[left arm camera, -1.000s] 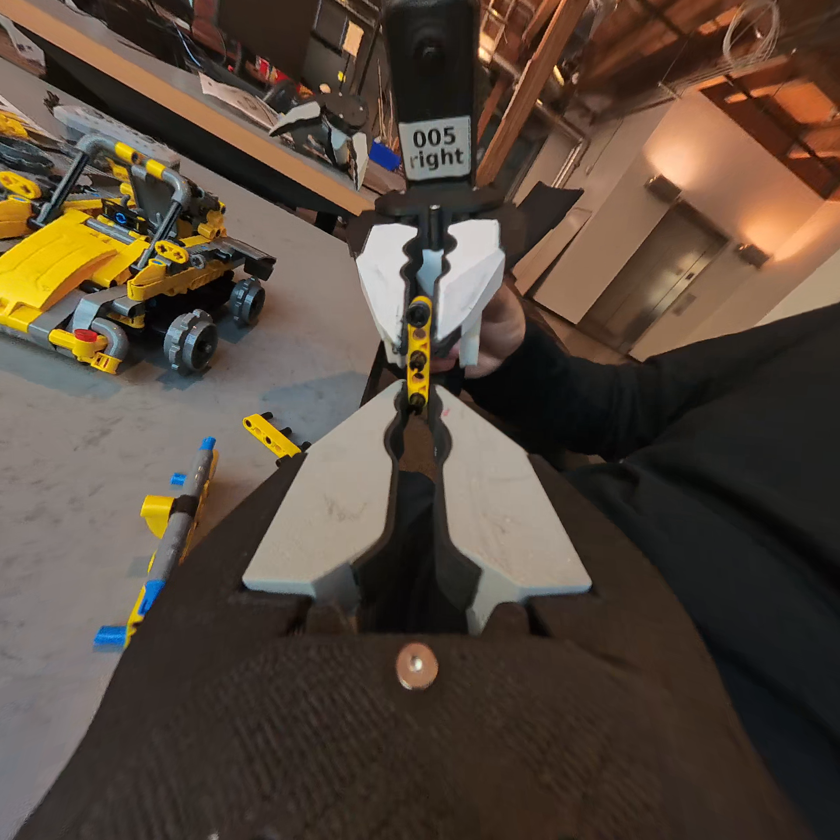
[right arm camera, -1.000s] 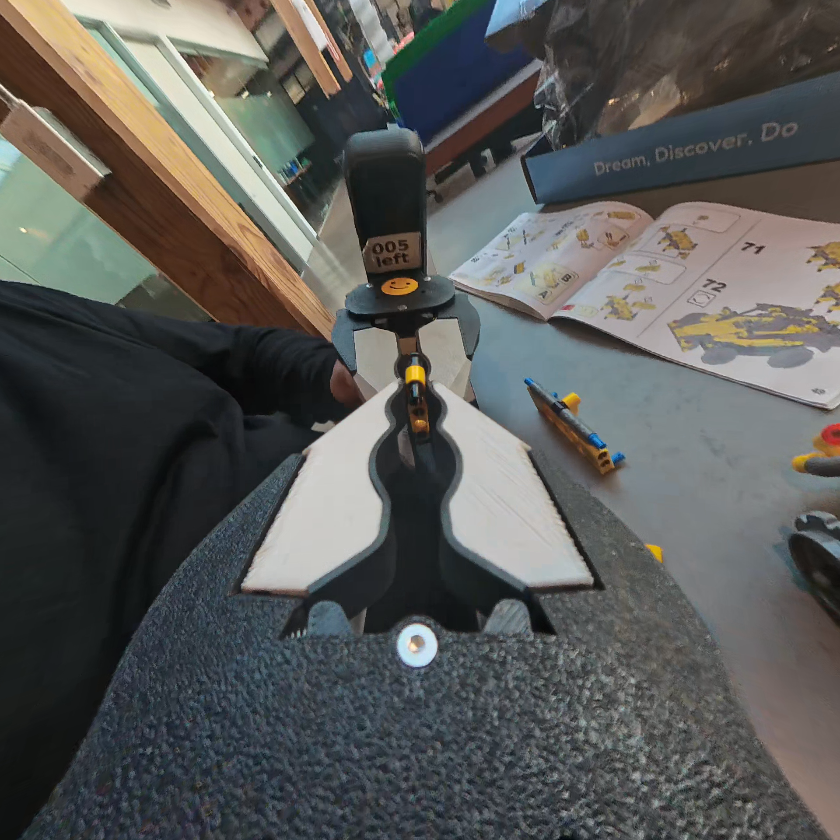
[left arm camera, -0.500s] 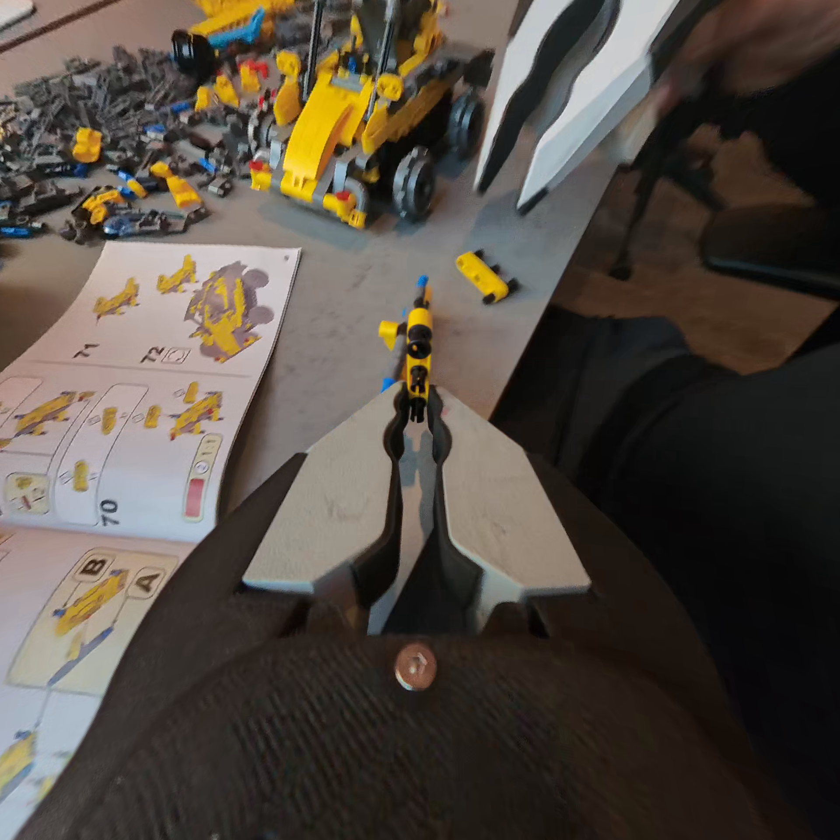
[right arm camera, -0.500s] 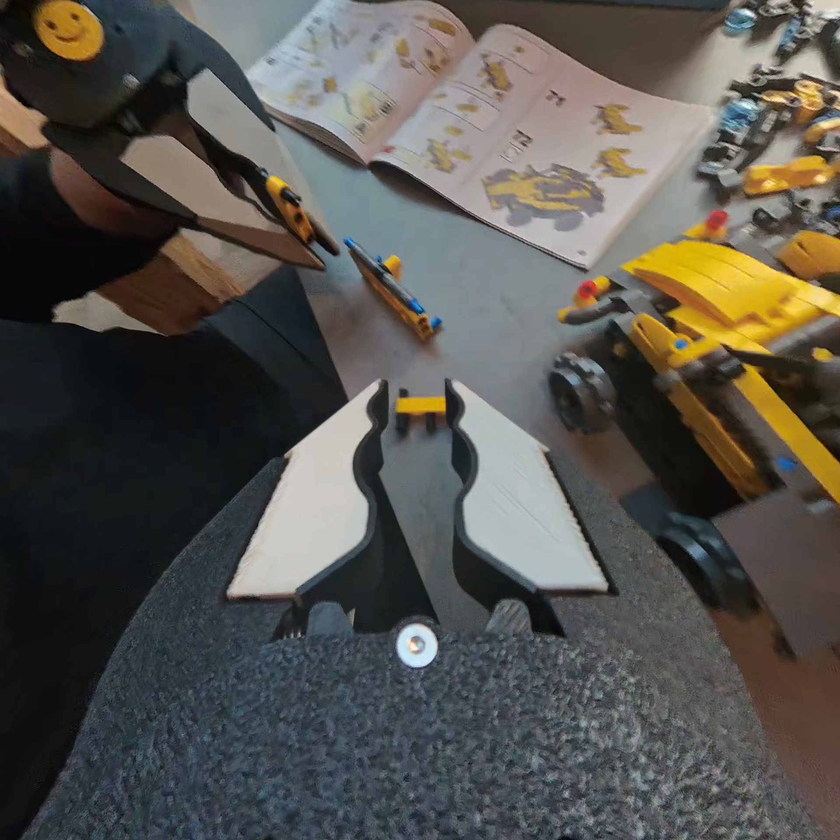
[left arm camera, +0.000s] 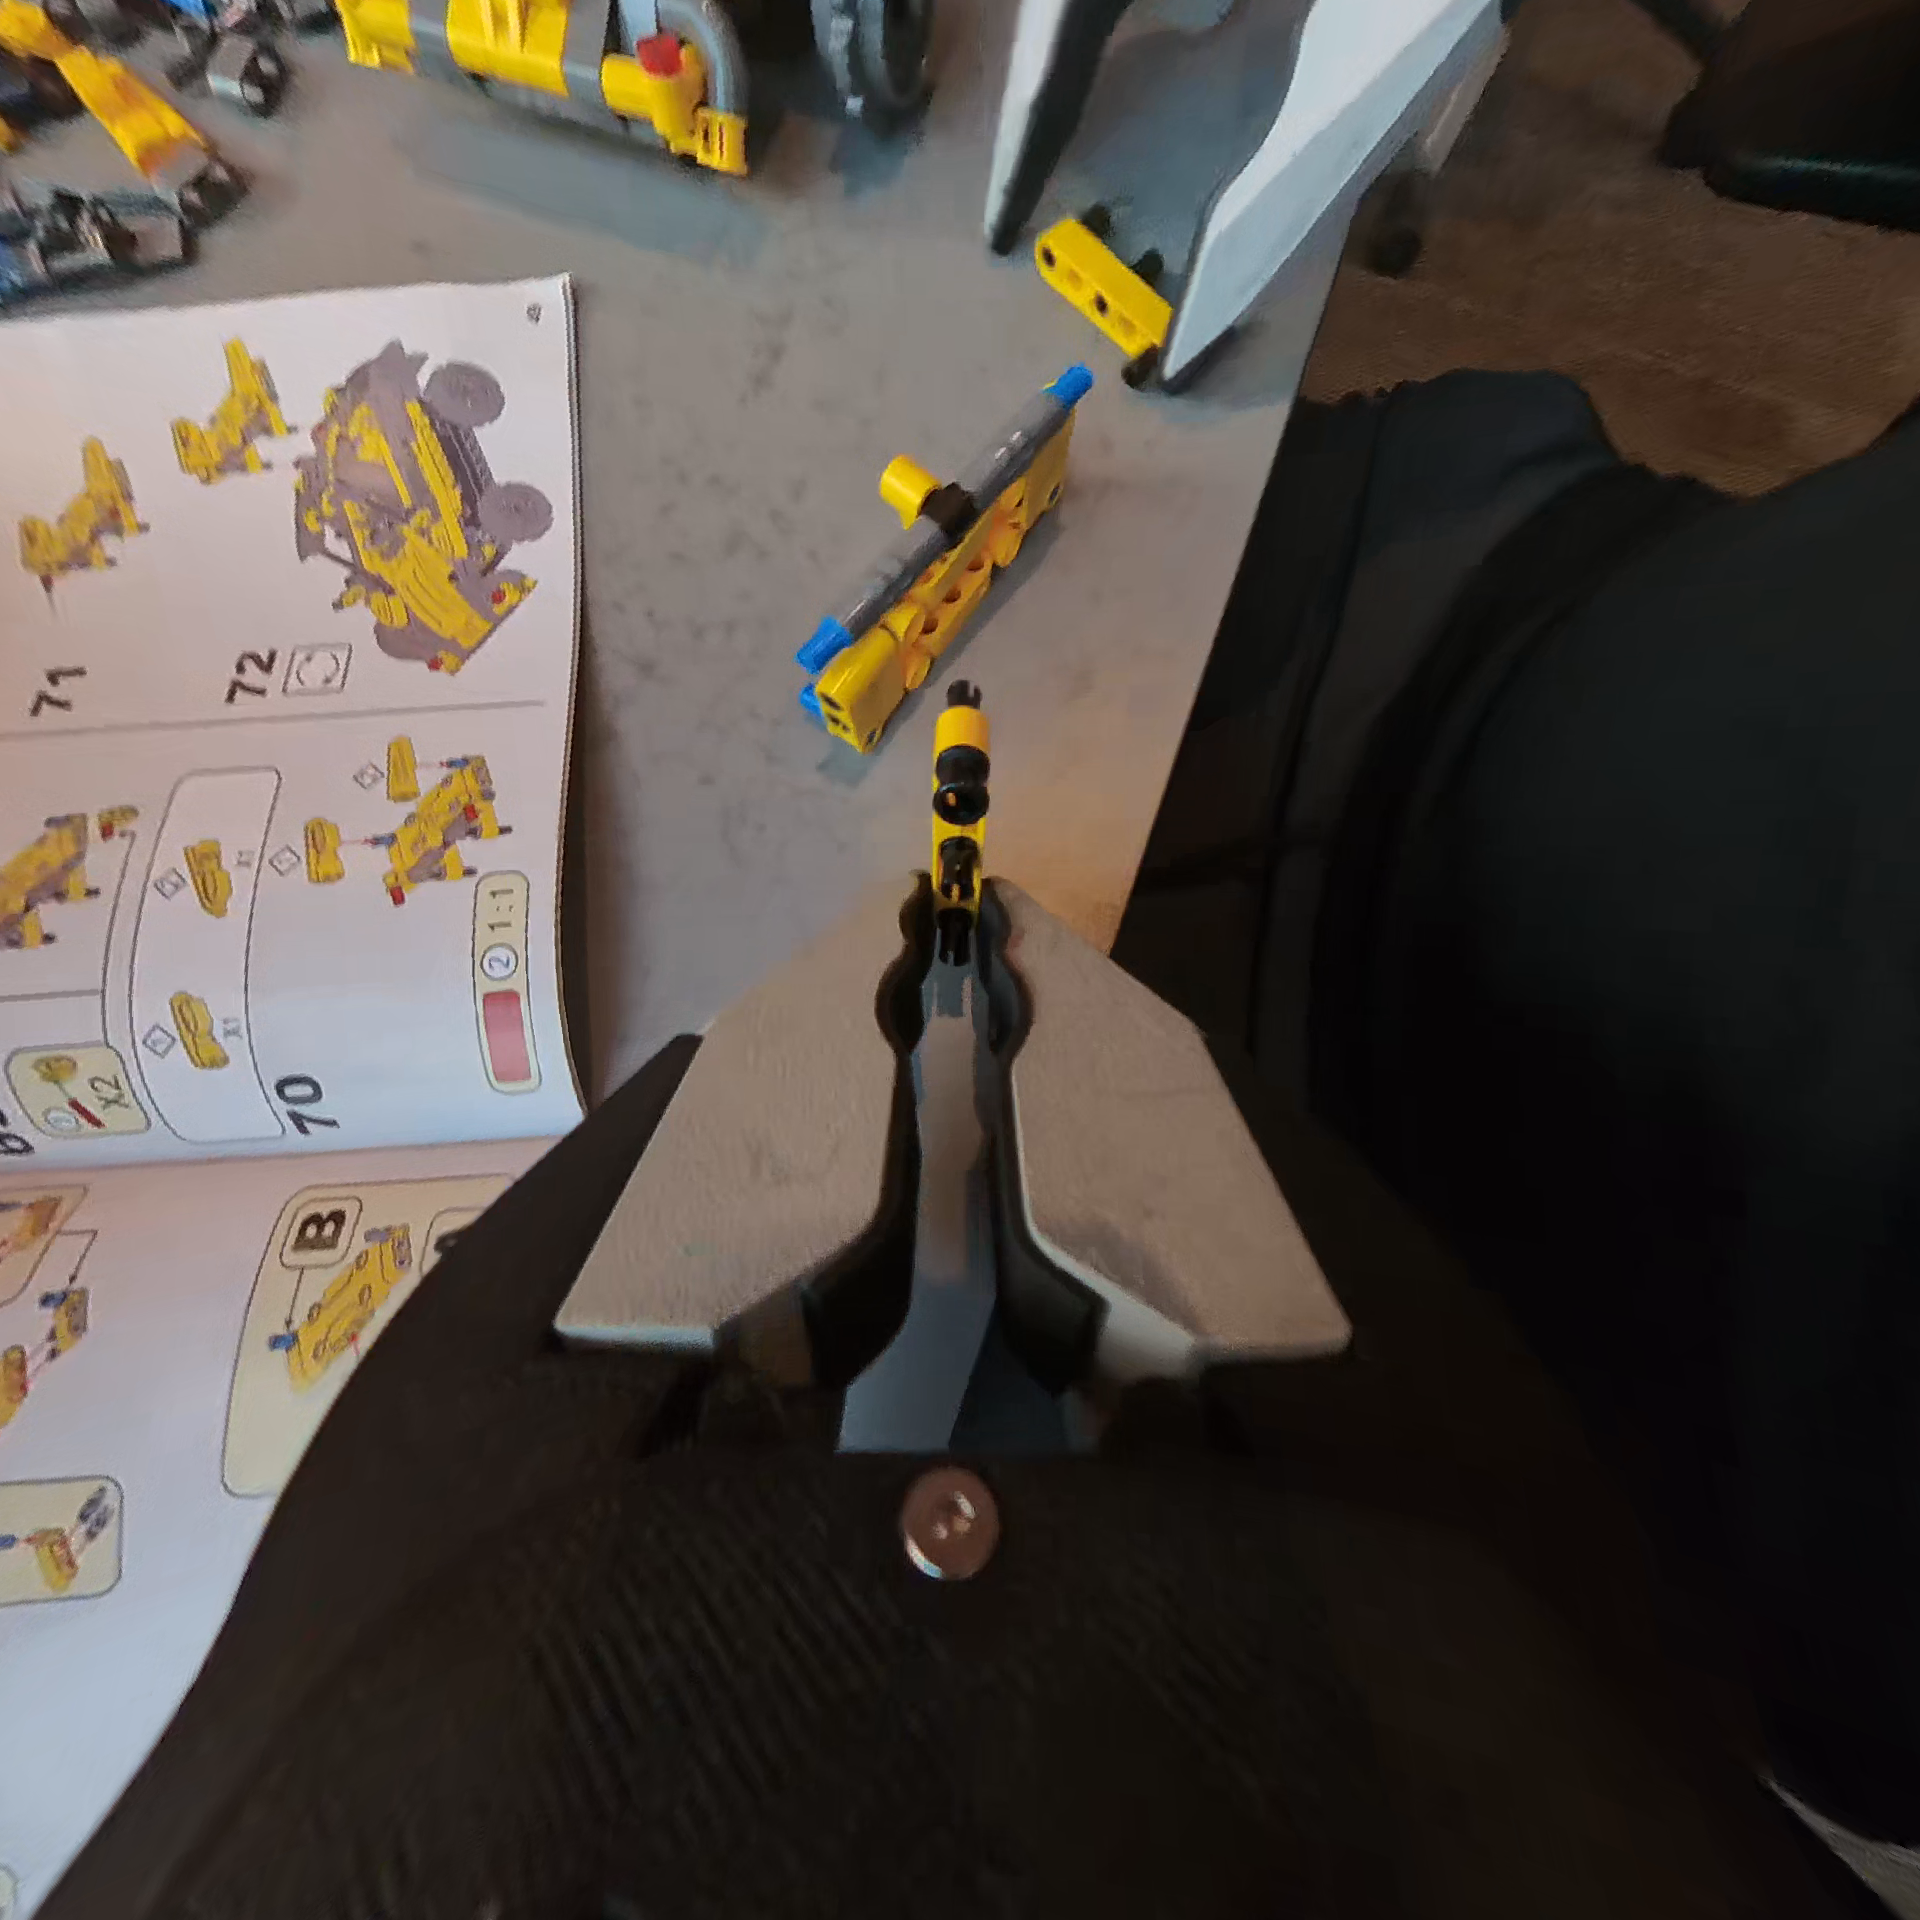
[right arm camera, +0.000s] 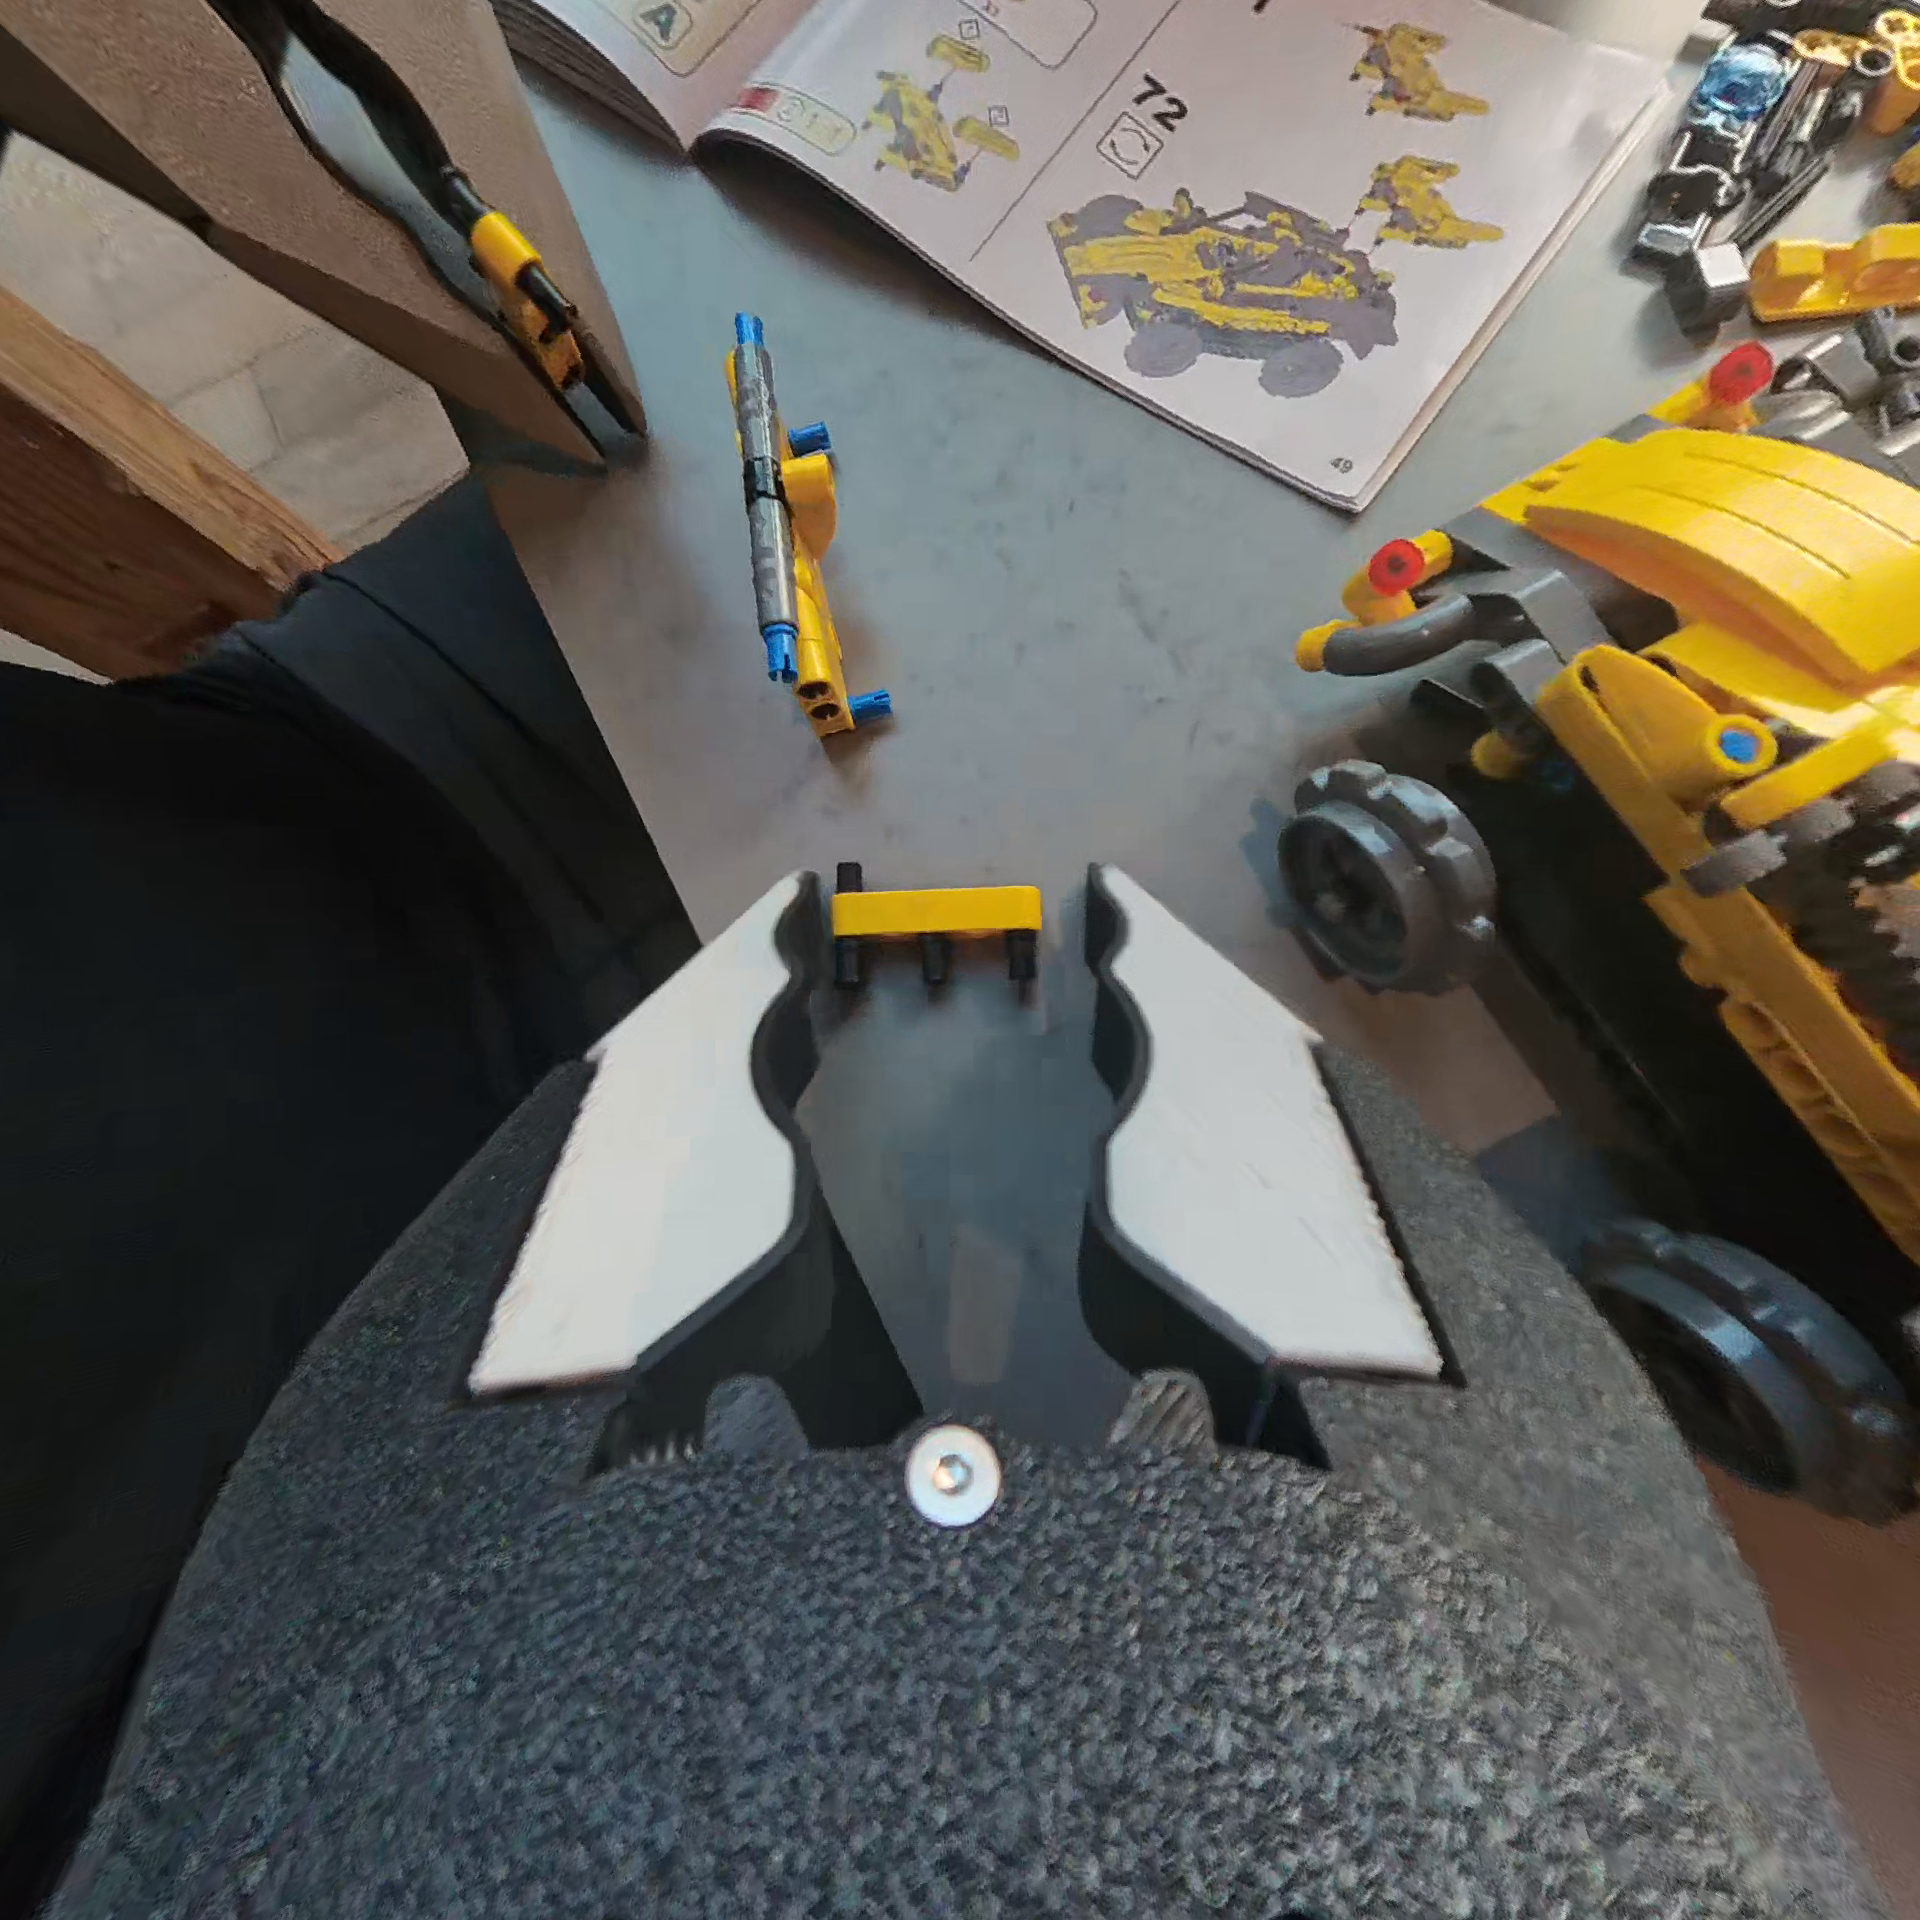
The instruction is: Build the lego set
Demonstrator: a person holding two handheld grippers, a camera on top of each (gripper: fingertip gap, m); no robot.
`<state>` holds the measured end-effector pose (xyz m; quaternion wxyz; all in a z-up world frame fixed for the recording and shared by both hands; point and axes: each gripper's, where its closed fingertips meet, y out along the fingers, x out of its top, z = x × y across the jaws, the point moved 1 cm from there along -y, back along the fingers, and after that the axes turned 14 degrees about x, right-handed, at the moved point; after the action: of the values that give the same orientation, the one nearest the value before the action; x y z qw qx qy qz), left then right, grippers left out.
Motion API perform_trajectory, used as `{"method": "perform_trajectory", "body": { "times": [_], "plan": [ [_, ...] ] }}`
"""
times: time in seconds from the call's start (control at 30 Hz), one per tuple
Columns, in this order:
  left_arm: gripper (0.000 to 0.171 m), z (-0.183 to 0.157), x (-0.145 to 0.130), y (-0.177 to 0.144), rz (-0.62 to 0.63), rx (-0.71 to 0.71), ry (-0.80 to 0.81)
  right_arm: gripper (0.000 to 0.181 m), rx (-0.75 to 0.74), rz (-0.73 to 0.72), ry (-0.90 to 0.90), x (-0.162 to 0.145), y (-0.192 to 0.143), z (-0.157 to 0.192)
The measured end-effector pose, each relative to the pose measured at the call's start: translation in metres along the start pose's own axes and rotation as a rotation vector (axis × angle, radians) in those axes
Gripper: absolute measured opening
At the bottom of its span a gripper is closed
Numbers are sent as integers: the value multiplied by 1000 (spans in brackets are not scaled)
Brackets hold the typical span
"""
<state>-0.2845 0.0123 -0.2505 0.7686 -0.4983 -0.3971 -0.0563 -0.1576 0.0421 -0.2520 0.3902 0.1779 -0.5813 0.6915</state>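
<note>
Lying between the right gripper's [right arm camera: 945, 935] parted jaws — yellow beam [right arm camera: 935, 909], untouched.

I read the table [right arm camera: 1039, 582] as matt grey, faintly mottled, smooth. Left gripper [left arm camera: 954, 902]: pale matt fingers, lightly scuffed, black ribbed body with a bright metal screw. It pinches a glossy yellow plastic beam [left arm camera: 958, 805] with black pins. Right gripper [right arm camera: 945, 914]: coarse, grainy black shell; a yellow plastic beam with pins [right arm camera: 935, 920] lies between its parted fingers. Booklet [right arm camera: 1195, 187]: satin printed paper. Toy vehicle [right arm camera: 1662, 727]: glossy yellow plastic, dull grey wheels. Wooden post [right arm camera: 125, 499] at the table's edge: visible grain.
</note>
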Motion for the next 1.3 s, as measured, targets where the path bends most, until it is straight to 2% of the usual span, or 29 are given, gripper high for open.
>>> {"method": "perform_trajectory", "body": {
  "times": [0.03, 0.2, 0.27, 0.37, 0.5, 0.57, 0.6, 0.63, 0.7, 1.0, 1.3],
  "plan": [
    [3, 1, -1, -1, 13, -10, -25, 40, -11, 2, -20, 0, 1, 0],
    [4, 3, -4, -4, 48, -99, -206, 41, -22, -25, -43, 2, 4, 0],
    [4, 4, -6, -7, 76, -126, -249, 50, -25, -8, -48, 3, 4, 1],
    [4, 6, -10, -10, 99, -117, -260, 56, 3, -24, -109, 15, 5, 12],
    [3, 7, -11, -12, 135, -132, -266, 51, 47, -12, -194, 38, 19, 23],
    [4, 5, -12, -12, 169, -154, -255, 30, 37, 23, -229, 43, 28, 18],
    [4, 2, -12, -13, 188, -179, -252, 9, 48, 57, -238, 41, 32, 17],
    [4, -1, -11, -14, 208, -213, -256, 8, 71, 85, -243, 40, 35, 18],
    [4, -4, -10, -14, 230, -249, -258, 7, 73, 109, -253, 41, 35, 18],
    [4, -8, -1, -6, 241, -277, -229, 7, -131, 66, -406, 52, 11, -3],
    [5, -12, 9, 3, 188, -246, -259, 7, -140, 61, -414, 49, 10, -2]
  ]
}}
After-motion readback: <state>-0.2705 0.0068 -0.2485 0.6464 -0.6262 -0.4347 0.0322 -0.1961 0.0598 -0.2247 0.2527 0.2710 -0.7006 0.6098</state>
